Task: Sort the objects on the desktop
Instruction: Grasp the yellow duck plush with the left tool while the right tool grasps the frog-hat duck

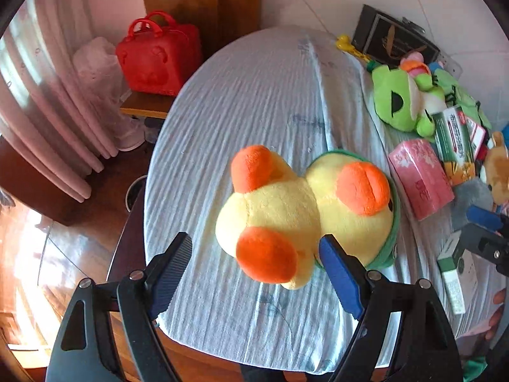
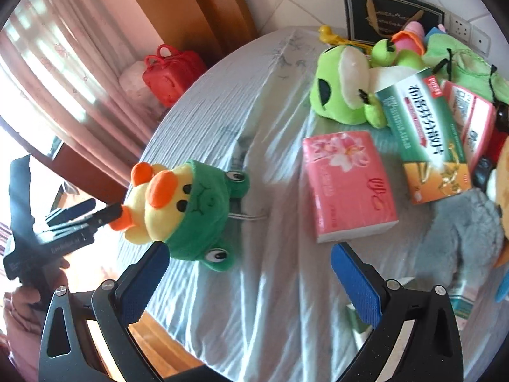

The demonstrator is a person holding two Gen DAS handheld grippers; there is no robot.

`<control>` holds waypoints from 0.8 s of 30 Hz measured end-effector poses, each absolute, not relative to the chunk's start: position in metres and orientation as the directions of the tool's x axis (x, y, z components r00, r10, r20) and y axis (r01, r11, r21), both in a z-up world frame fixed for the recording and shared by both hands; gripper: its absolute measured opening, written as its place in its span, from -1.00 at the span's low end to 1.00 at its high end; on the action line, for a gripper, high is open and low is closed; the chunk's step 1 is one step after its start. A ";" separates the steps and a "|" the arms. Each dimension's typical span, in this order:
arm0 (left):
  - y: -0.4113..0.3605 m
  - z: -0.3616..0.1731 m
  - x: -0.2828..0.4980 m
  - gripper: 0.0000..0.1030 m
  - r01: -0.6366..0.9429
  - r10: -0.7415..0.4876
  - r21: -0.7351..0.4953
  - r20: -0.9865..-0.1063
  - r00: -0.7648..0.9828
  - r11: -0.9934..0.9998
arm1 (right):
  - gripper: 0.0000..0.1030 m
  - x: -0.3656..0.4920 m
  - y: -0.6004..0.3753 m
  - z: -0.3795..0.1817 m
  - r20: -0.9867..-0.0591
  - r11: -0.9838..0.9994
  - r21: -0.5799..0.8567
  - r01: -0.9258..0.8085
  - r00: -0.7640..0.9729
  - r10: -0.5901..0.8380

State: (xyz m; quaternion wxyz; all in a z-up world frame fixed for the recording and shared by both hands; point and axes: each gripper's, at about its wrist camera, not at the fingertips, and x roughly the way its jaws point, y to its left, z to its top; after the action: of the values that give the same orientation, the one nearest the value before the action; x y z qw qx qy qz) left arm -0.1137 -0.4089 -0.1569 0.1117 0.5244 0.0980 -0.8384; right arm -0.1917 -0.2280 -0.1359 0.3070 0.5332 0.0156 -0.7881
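A yellow duck plush (image 1: pixel 280 210) with orange feet and a green frog hood lies on the light blue cloth of the table (image 1: pixel 254 95). My left gripper (image 1: pixel 256 242) stands open over the duck's lower body. One finger is at the duck's side and the other stands clear over the cloth. In the right wrist view the duck (image 2: pixel 178 210) sits near the table's left edge, with the left gripper (image 2: pixel 105 208) at its orange foot. My right gripper (image 2: pixel 249 251) is open over bare cloth. Its left fingertip is next to the frog hood.
A pink tissue pack (image 2: pixel 346 184), a green medicine box (image 2: pixel 426 137), a green frog plush (image 2: pixel 340 92) and a grey plush (image 2: pixel 467 229) crowd the table's right side. A black framed box (image 2: pixel 391 16) leans at the back. A red bag (image 1: pixel 159 57) sits beyond the table.
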 end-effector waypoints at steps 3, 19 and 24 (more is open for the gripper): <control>-0.407 -0.174 -0.118 0.60 0.240 -0.088 -0.010 -0.916 -0.392 -0.971 | 1.00 -0.190 -0.256 -0.145 -0.859 -0.818 0.305 0.488 -0.229 -0.457; -0.425 -0.199 -0.134 0.72 0.081 0.072 -0.108 -0.929 -0.364 -0.991 | 1.00 -0.198 -0.339 -0.207 -0.924 -0.854 0.276 0.442 -0.123 -0.363; -0.423 -0.200 -0.129 0.46 0.033 0.091 -0.111 -0.920 -0.380 -0.993 | 0.88 -0.196 -0.343 -0.217 -0.920 -0.850 0.320 0.418 -0.078 -0.384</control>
State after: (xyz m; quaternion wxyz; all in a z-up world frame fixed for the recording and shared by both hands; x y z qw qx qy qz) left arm -0.1294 -0.4228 -0.2004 -0.0176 0.5564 0.0555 -0.8289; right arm -0.1964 -0.3427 -0.2171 0.2732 0.6217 0.0136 -0.7340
